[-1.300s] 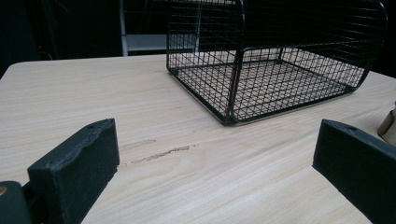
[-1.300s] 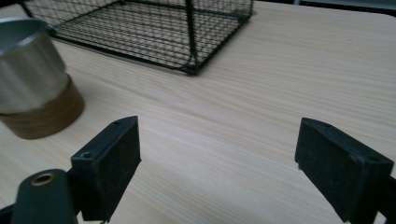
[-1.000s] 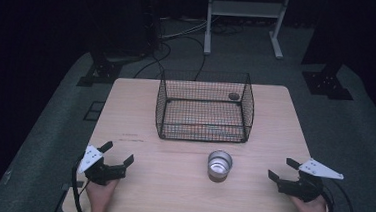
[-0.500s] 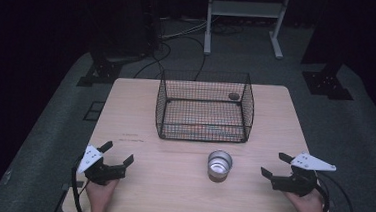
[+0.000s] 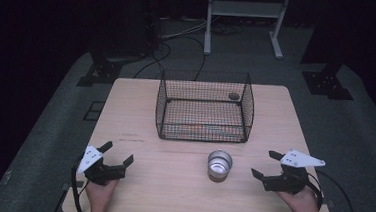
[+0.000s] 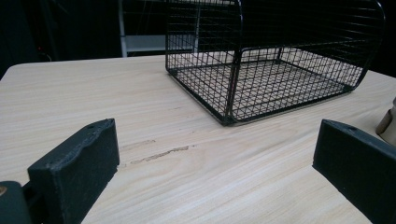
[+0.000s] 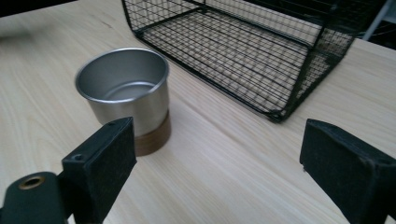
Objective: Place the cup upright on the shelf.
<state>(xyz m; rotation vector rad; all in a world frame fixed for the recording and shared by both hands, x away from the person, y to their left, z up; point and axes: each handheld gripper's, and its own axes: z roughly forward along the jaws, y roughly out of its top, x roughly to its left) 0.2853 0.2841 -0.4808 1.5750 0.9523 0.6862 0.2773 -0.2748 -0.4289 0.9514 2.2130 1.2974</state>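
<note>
A small metal cup (image 5: pixel 219 165) stands upright on the pale wooden surface (image 5: pixel 140 112), its brushed silver wall rising from a brown wooden-looking base ring, as the right gripper view (image 7: pixel 125 93) shows; its mouth faces straight up and its axis is vertical, the inside bare and shiny. It sits in the near half of the surface, a little right of centre, just in front of a black wire basket (image 5: pixel 204 107) whose open top also faces up and whose long side runs across the surface. A small dark round thing (image 5: pixel 234 96) shows at the basket's far right corner; what it is cannot be told. The right hand-held gripper (image 5: pixel 263 165) is held low to the right of the cup, near it but apart, pointing toward it; its jaws have just been opening and stand spread with nothing between them, and in its own view (image 7: pixel 215 163) the cup lies beyond the left jaw with bare wood in between. The left hand-held gripper (image 5: pixel 117 153) rests near the front left corner of the surface, well apart from the cup, jaws spread wide over bare wood; its own view (image 6: pixel 215 172) looks along the surface to the basket (image 6: pixel 275 70), with the cup's edge (image 6: pixel 388 126) at the far right. Nothing stands between the cup and either gripper.
</note>
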